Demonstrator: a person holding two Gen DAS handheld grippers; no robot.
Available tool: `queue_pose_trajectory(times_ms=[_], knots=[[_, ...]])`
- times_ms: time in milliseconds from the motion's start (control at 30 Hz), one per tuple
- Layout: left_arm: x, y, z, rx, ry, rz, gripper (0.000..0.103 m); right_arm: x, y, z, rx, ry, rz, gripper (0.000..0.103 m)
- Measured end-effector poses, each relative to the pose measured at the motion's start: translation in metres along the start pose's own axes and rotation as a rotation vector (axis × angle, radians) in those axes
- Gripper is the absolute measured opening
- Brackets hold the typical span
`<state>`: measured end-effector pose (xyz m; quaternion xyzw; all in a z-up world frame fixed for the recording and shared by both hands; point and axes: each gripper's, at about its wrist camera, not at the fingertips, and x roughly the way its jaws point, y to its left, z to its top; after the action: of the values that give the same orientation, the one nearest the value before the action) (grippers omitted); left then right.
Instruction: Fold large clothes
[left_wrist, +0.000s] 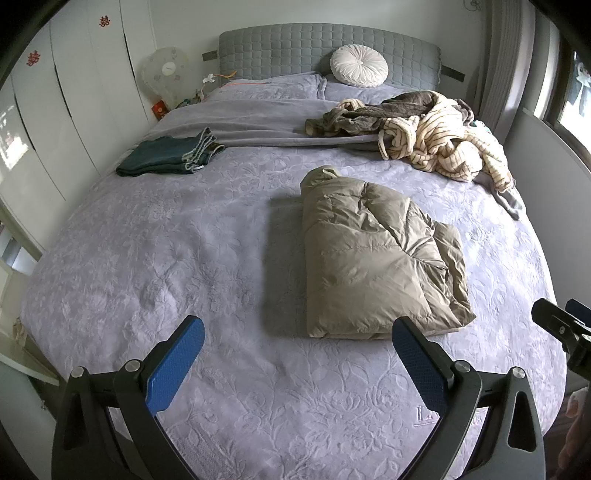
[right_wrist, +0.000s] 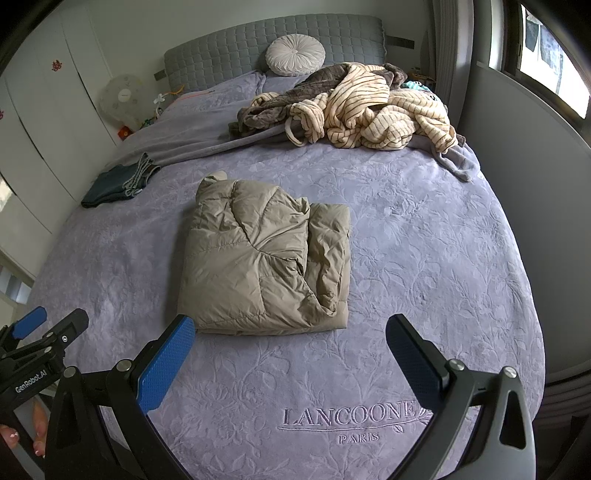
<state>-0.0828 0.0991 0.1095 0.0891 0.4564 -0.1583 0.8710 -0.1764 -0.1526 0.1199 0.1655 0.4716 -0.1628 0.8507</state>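
- Left gripper (left_wrist: 297, 338): blue-padded jaws spread wide, nothing between them; hovers over the bedspread (left_wrist: 147, 258), near the front-left corner of the jacket.
- Right gripper (right_wrist: 290, 332): jaws equally wide apart, empty; held above the bedspread just short of the jacket's near edge.
- Puffer jacket (right_wrist: 266, 258): khaki, quilted, lying mid-bed as a compact rectangle, one flap overlapping along its right side, hood end towards the headboard. Appears fully folded.
- Folded jeans (left_wrist: 168, 155): dark, at the left bed edge, well apart from the jacket.
- Striped robe pile (right_wrist: 373, 110): cream and brown, crumpled near the headboard on the right; probably next in line.
- Handling note: the puffer traps air and may spring open; if tidying, press the loose right flap flat before moving on, and lift the next garment by shoulders or hem.
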Motion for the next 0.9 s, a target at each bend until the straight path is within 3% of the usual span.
queue_pose_trajectory(times_ms=[900], knots=[[-0.0009,0.0008,-0.0003,-0.002,0.000,0.002,0.102,-0.0003,0.0010,0.0005,0.000,0.001,-0.001,0.103]])
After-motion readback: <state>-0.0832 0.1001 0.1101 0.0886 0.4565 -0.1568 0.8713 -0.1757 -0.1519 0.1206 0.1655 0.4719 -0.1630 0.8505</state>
